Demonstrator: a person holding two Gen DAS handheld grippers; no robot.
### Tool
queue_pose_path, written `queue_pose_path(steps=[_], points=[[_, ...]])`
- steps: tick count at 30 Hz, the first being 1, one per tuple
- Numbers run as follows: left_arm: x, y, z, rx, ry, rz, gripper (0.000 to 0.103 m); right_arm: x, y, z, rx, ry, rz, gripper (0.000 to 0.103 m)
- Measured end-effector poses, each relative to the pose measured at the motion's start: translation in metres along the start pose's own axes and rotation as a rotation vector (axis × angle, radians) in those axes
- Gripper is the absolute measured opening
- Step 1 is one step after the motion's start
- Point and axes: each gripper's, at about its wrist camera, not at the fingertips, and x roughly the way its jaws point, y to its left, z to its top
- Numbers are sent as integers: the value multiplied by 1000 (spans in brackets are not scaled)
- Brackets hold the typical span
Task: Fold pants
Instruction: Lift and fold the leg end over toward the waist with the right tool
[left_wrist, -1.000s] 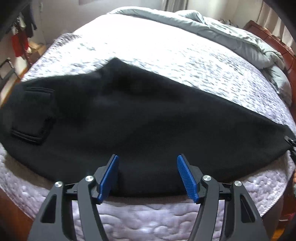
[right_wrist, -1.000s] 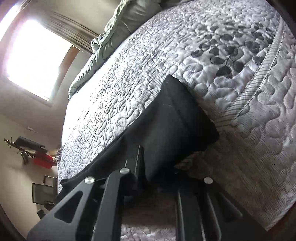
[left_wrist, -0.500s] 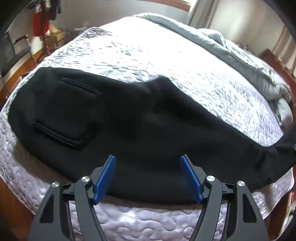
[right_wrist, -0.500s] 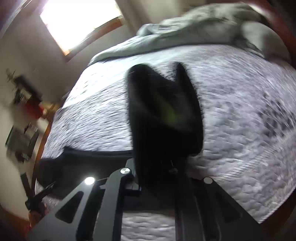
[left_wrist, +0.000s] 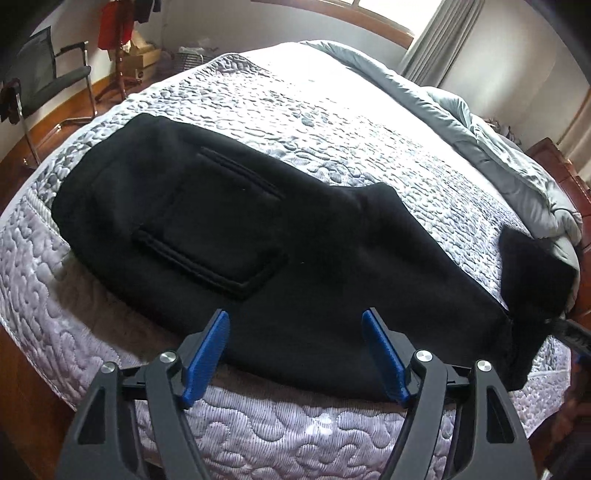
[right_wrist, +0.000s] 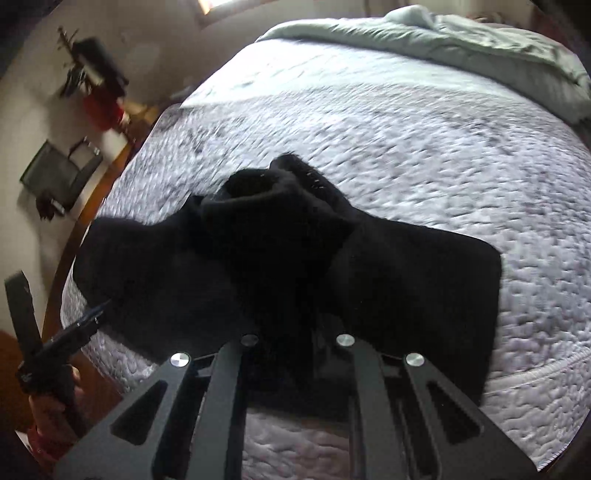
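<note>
Black pants (left_wrist: 280, 258) lie folded lengthwise on a quilted bed, back pocket up, waist to the left and legs to the right. My left gripper (left_wrist: 295, 354) is open with blue pads, hovering above the pants' near edge and empty. My right gripper (right_wrist: 295, 328) is shut on the leg-end fabric of the pants (right_wrist: 280, 236) and holds it lifted and bunched over the rest of the garment. The lifted leg end also shows at the right in the left wrist view (left_wrist: 532, 273). The right fingertips are hidden by cloth.
The quilted mattress (left_wrist: 332, 122) has its front edge (left_wrist: 295, 439) just below my left gripper. A grey duvet (left_wrist: 491, 140) is bunched at the far right. A chair (left_wrist: 44, 77) and a coat stand with red cloth (left_wrist: 118, 29) stand on the wooden floor at left.
My right gripper has lifted the leg end off the bed and carried it left over the pants. My left gripper's view has shifted left toward the waist and stayed open.
</note>
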Motion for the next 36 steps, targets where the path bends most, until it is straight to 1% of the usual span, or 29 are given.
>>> queue_pose_path(steps=[4,7,11,13,14,15,16,17,18,19,20,22,24,25,27,28,31,32,34,36], points=[[-1,-1,-1,4,2,-6,75,28,28,-11,-56,51,-23,9],[0,-5,-3,7,14,-17,75,43,38,-19,-87,71,-28,9],[5,-19,-6,19,40,-40,75,54,46,-28,-101,71,-11,9],[7,-26,-8,25,51,-49,75,59,49,-32,-121,84,-10,11],[8,-29,-9,27,57,-55,75,66,50,-34,-129,104,0,16],[9,-31,-9,28,64,-63,75,69,50,-36,-129,117,11,25],[10,-34,-9,25,73,-73,75,70,49,-38,-123,127,33,31],[10,-35,-9,20,79,-85,75,70,47,-40,-111,138,78,45],[11,-36,-9,14,85,-93,75,67,45,-42,-100,140,122,48],[14,-36,-9,3,96,-104,75,62,43,-44,-87,138,161,49],[16,-36,-9,-9,107,-118,76,56,37,-45,-64,143,214,52],[23,-39,-9,-39,141,-152,76,43,21,-48,11,154,343,53],[30,-43,-10,-65,176,-188,76,26,3,-51,69,121,382,53],[34,-48,-11,-79,197,-211,76,19,-8,-52,96,102,381,54],[42,-59,-14,-89,226,-236,76,7,-28,-55,145,72,368,56],[45,-64,-16,-78,235,-219,76,-1,-42,-59,177,50,357,56],[58,-81,-22,-53,266,-117,80,-15,-62,-65,208,15,341,56],[61,-84,-23,-53,268,-100,84,-19,-69,-68,215,6,328,57],[65,-92,-24,-46,256,-83,86,-22,-80,-75,232,0,307,58],[67,-101,-24,-38,253,-79,86,-21,-88,-81,253,-2,302,58]])
